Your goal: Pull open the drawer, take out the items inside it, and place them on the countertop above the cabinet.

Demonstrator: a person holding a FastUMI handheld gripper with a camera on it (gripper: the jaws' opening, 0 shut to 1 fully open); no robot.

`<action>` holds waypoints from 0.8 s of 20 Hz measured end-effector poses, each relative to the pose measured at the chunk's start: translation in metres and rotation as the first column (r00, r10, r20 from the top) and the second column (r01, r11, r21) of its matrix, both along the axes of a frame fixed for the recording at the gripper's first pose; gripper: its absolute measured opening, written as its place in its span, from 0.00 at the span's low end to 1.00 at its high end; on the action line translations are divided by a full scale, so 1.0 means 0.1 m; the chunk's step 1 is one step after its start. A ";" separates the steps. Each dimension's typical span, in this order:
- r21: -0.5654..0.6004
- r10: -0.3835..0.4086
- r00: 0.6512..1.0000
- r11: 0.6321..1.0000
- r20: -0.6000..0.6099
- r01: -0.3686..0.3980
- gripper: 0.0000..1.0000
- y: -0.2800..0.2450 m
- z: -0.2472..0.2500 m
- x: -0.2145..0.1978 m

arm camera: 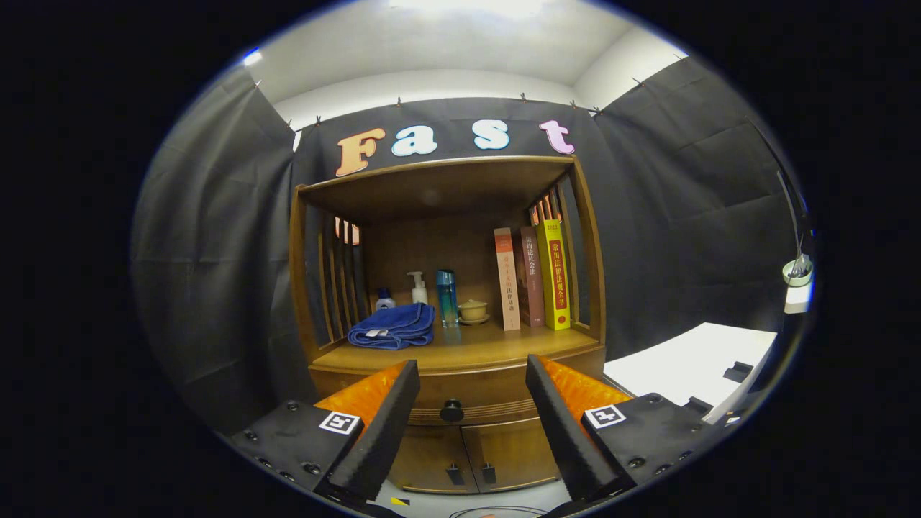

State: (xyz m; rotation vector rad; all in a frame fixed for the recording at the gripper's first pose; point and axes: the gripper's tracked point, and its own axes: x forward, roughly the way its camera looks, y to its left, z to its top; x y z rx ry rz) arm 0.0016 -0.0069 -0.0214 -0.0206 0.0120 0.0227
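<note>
A wooden cabinet (446, 345) stands against the booth wall. Its drawer (489, 396) is closed, with a round dark knob (452, 411) on the front. My gripper (471, 378) is open, held a short way in front of the drawer; the knob shows between the two fingers, nearer the left one, and nothing is touched. The countertop (460, 349) above the drawer carries a folded blue towel (394, 327), a pump bottle (418, 288), a blue bottle (447, 297), a small lidded cup (473, 311) and three upright books (531, 277). What lies in the drawer is hidden.
Two small cabinet doors (471, 460) sit below the drawer. Slatted side walls and a top shelf (439, 176) enclose the countertop. A white table (691, 363) stands to the right of the cabinet, with a lamp (797, 273) above it.
</note>
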 end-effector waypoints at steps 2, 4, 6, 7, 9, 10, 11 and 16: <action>-0.012 0.001 1.000 1.000 -0.010 -0.001 0.98 -0.01 -0.12 0.05; -0.020 0.009 1.000 1.000 -0.019 -0.009 0.98 0.03 -0.23 0.16; -0.010 0.015 0.999 1.000 -0.043 -0.016 0.98 0.05 -0.43 0.30; 0.002 0.020 0.999 1.000 -0.046 -0.020 0.98 0.08 -0.52 0.37; 0.012 0.032 0.998 0.999 -0.052 -0.032 0.98 0.15 -0.71 0.51; 0.004 0.038 0.998 0.999 -0.052 -0.038 0.98 0.19 -0.80 0.58; -0.010 0.044 0.998 0.999 -0.046 -0.044 0.98 0.23 -0.88 0.65; -0.049 0.107 0.992 0.993 -0.074 -0.110 0.98 0.49 -1.39 0.87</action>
